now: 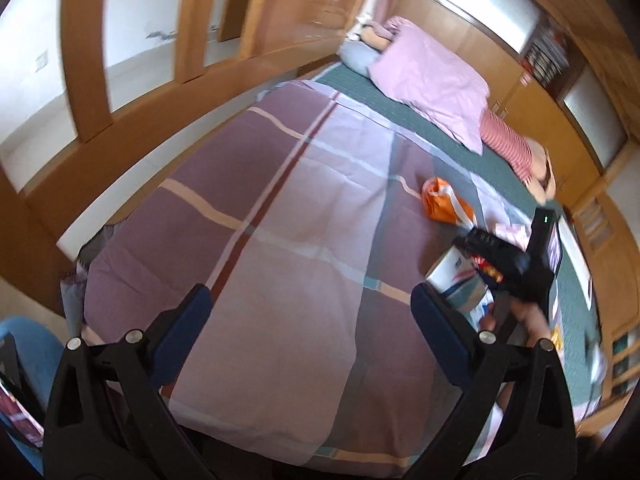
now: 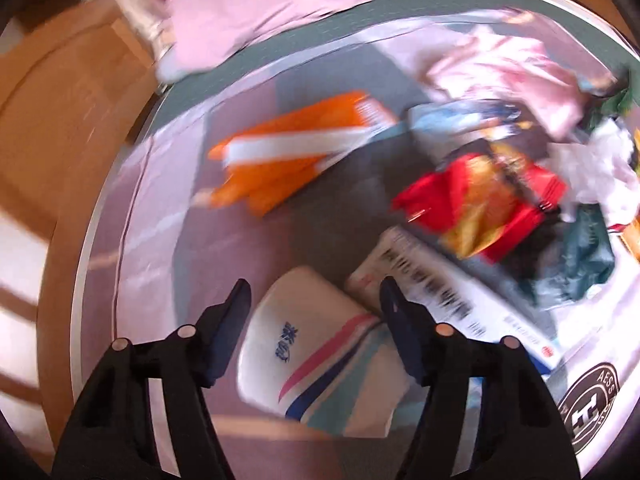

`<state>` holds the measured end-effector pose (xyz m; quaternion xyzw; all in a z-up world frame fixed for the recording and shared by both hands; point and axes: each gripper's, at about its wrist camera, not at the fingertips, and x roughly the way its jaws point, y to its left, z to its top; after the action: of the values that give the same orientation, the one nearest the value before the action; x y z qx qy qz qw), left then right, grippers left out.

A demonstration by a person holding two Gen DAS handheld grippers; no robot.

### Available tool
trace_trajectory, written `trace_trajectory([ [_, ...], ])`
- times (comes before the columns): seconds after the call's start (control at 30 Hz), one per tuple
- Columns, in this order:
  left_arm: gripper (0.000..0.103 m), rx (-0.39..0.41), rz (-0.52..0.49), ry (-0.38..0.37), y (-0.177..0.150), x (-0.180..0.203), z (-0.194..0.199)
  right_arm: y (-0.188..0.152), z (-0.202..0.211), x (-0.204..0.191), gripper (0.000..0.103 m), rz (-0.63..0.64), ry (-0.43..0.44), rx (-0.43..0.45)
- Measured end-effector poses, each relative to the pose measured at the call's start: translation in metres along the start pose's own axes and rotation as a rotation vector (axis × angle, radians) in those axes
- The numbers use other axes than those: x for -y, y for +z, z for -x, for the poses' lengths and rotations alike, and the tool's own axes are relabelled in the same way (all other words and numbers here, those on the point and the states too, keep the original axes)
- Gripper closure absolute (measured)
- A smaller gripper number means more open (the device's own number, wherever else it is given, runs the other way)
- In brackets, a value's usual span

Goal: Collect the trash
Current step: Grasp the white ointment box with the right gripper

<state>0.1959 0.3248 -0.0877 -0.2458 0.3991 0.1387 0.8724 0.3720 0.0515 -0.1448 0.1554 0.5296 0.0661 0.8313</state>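
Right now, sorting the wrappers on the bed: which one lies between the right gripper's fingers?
The white pack with blue writing and pink stripe; the orange and red wrappers lie farther off.

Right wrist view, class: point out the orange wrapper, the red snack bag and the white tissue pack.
orange wrapper (image 2: 280, 156), right wrist view, white stripe
red snack bag (image 2: 432, 196), right wrist view, red corner
white tissue pack (image 2: 304, 320), right wrist view, top face

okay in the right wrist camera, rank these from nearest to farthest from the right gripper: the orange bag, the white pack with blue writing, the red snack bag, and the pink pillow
1. White pack with blue writing: between the right gripper fingers.
2. Red snack bag: ahead, to the right.
3. Orange bag: ahead, slightly left; close to the red bag in distance, hard to separate.
4. Pink pillow: far end of the bed, top of view.
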Motion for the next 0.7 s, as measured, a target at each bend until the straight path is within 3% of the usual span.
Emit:
trace_trajectory([
  [0.13, 0.004, -0.002, 0.083, 0.0, 0.001, -0.017, 0.001, -0.032, -0.01, -0.015, 0.041, -0.042, 0.108, -0.151],
  [0.33, 0.004, -0.026, 0.202, 0.013, 0.005, -0.052, 0.001, -0.095, 0.003, -0.061, 0.041, 0.013, 0.303, -0.329],
  [0.4, 0.004, -0.039, 0.249, 0.011, 0.007, -0.066, -0.001, -0.103, 0.025, -0.067, 0.041, 0.022, 0.334, -0.244],
  [0.5, 0.004, -0.064, 0.314, 0.002, 0.006, -0.08, -0.002, -0.103, 0.075, -0.054, 0.037, 0.025, 0.267, -0.002],
  [0.6, 0.004, -0.095, 0.358, -0.04, 0.001, -0.087, -0.003, -0.099, 0.105, -0.021, 0.031, -0.041, 0.131, 0.192],
  [0.7, 0.004, -0.133, 0.357, -0.077, -0.004, -0.086, -0.004, -0.086, 0.107, 0.013, 0.031, -0.096, 0.005, 0.26],
])
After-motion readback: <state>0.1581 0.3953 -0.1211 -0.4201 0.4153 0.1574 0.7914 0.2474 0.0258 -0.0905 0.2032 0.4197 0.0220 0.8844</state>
